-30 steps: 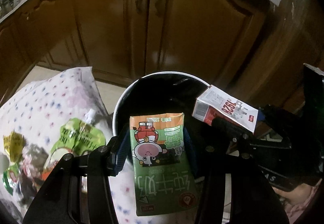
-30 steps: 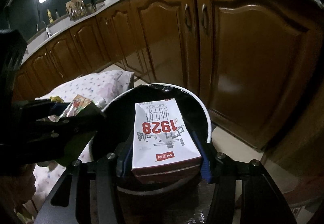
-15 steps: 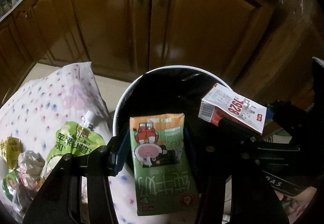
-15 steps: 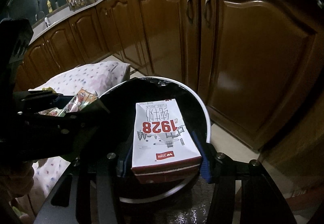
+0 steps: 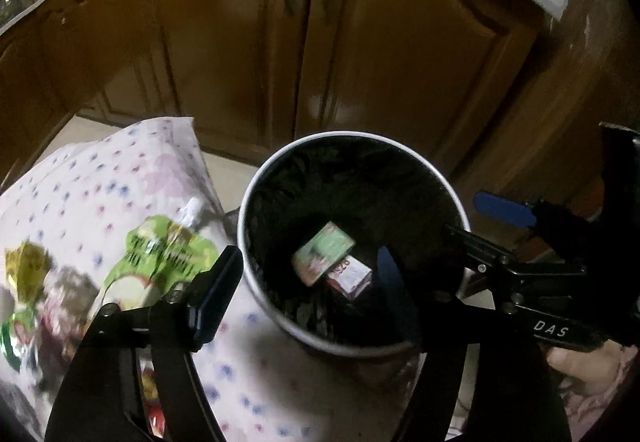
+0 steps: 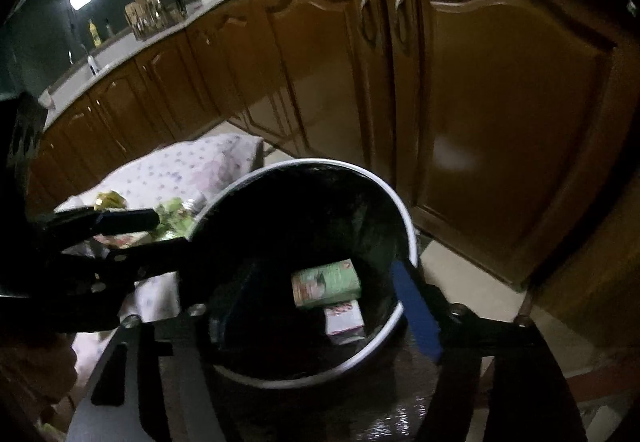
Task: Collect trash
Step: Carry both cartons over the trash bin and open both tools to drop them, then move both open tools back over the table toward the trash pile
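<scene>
Left wrist view, lower middle of frame: left gripper over the round bin, jaws opening, nothing between them. Down at the dark bottom of the bin, green carton on top of white carton, touching. Right of frame: right gripper, jaws opening too, let go of everything. Left of frame, beside the bin: green pouch on spotted cloth. Upper frame: brown cabinet doors.

Right wrist view: both cartons low in the bin.

Two cartons inside bin
</scene>
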